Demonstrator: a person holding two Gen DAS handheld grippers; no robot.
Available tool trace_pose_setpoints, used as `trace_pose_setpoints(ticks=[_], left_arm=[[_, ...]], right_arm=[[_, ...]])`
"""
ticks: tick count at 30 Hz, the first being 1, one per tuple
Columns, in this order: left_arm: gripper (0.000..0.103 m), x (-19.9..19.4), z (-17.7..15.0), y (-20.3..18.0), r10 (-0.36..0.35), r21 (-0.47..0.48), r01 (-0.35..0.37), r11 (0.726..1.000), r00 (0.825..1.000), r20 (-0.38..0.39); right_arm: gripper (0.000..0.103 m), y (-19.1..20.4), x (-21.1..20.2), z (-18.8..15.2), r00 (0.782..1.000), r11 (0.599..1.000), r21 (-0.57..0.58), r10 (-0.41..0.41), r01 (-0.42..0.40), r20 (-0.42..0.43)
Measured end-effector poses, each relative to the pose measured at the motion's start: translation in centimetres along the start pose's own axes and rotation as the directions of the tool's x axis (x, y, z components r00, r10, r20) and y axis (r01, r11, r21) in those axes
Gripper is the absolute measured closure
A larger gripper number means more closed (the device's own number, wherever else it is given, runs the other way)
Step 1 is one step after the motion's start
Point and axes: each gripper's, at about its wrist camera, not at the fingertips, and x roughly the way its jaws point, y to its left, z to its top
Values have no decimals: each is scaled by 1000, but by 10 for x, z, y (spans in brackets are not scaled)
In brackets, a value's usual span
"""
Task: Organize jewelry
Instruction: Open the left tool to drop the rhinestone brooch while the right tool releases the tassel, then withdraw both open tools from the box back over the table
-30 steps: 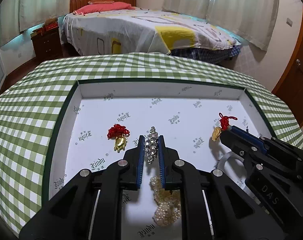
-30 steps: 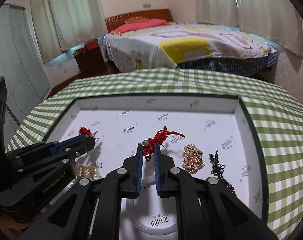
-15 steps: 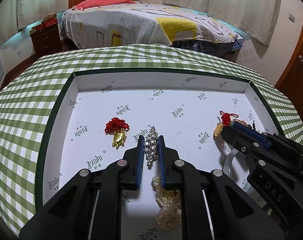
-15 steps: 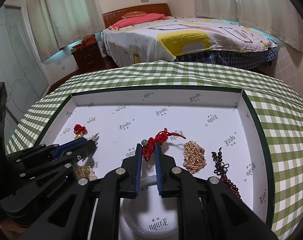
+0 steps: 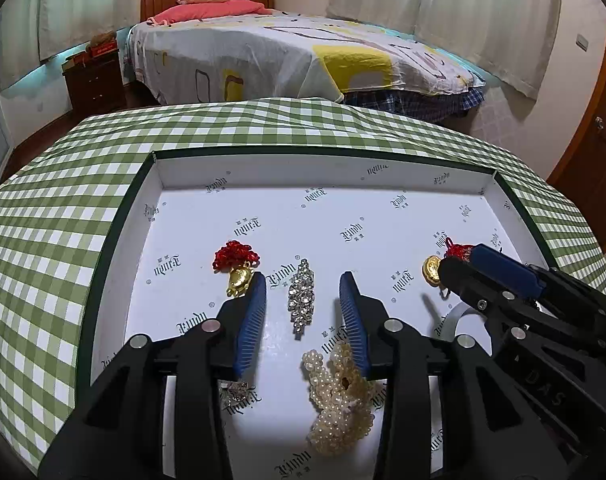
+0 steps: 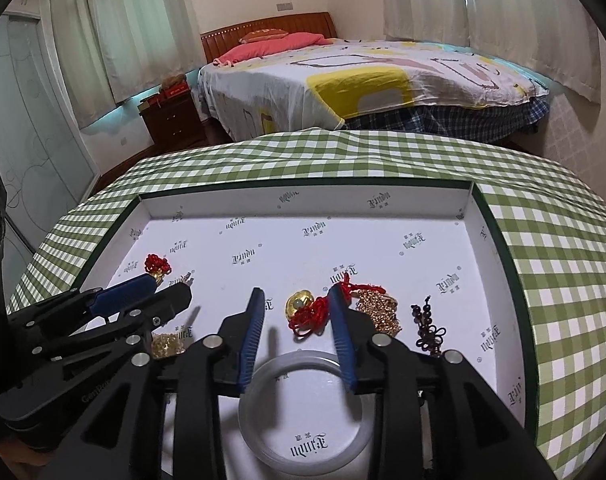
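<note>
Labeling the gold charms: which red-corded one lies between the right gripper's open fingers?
The gold charm with the loose red cord, lying between the right gripper fingers. The tight-knotted charm sits far left, by the left gripper.

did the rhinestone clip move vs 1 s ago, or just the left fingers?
Yes. The rhinestone clip, pinched between the left gripper fingers before, now lies flat on the tray floor between them. Judged against the tray's printed logos, any sideways shift looks small.

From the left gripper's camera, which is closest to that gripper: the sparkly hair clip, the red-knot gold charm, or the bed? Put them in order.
1. Hair clip: between the open left gripper's fingers, on the tray.
2. Red-knot charm: just beyond the left fingertip.
3. Bed: far behind the table.
</note>
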Motion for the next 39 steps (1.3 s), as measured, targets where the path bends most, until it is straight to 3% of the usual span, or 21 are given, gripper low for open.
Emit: trace_pose_setpoints(ticks=[2, 8, 12, 21, 25, 39], left_arm=[[51, -4, -1, 1, 3, -5, -3, 1000, 1000, 14], [50, -13, 1, -1, 12, 7, -12, 1000, 999, 49], [42, -22, 1, 0, 23, 7, -24, 1000, 996, 83], [40, -49, -5, 3, 31, 2, -32, 999, 989, 147], [35, -66, -9, 2, 36, 3, -37, 999, 982, 184], [26, -124, -36, -10, 34, 16, -40, 999, 963, 268]], right_arm=[[63, 0, -2, 0, 1000, 1000, -4, -6, 6, 7], [61, 0, -6, 1, 1000, 1000, -12, -15, 15, 20], [59, 0, -11, 2, 999, 1000, -15, -21, 21, 32], [54, 5, -30, 4, 997, 999, -32, -34, 37, 68], [51, 7, -43, 3, 995, 998, -44, -47, 51, 90], [46, 4, -98, -18, 987, 996, -29, -78, 83, 138]])
